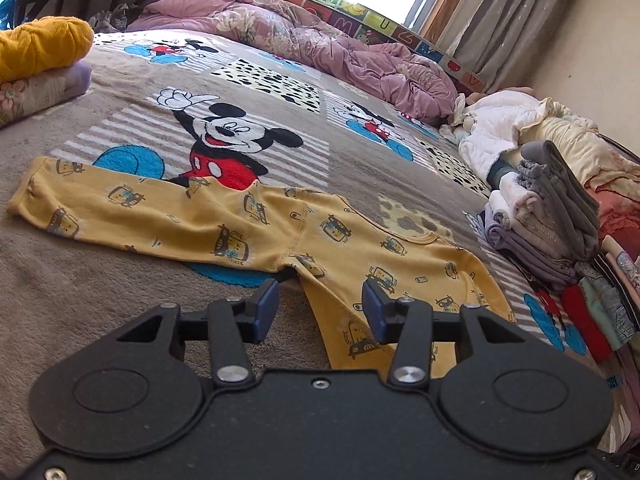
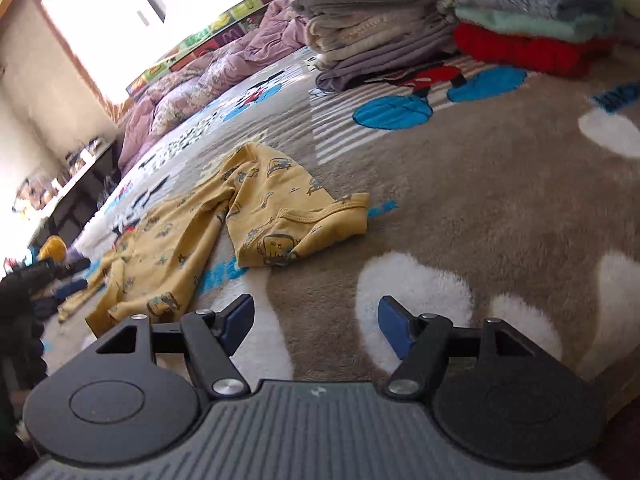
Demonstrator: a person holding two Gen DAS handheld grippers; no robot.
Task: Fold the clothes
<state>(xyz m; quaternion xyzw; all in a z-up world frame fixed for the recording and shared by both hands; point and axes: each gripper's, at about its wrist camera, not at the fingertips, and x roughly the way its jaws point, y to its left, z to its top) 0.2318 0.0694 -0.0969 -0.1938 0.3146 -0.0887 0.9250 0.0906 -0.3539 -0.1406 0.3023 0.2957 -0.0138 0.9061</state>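
Note:
A yellow child's long-sleeved top (image 1: pixel 256 228) with a small car print lies flat on the grey cartoon-mouse blanket (image 1: pixel 120 312), one sleeve stretched out to the left. My left gripper (image 1: pixel 320 310) hovers low at the top's near edge, open, blue pads either side of the fabric below the armpit. In the right wrist view the same top (image 2: pixel 256 216) lies ahead and to the left, one sleeve folded over its body. My right gripper (image 2: pixel 316 326) is open above bare blanket (image 2: pixel 500 208), a short way from the garment, holding nothing.
Stacks of folded clothes (image 1: pixel 560 232) line the right side of the bed, seen up close at the top right as folded piles (image 2: pixel 400 28). A crumpled purple duvet (image 1: pixel 320 48) lies along the far edge. A mustard garment on a pillow (image 1: pixel 40 48) sits far left.

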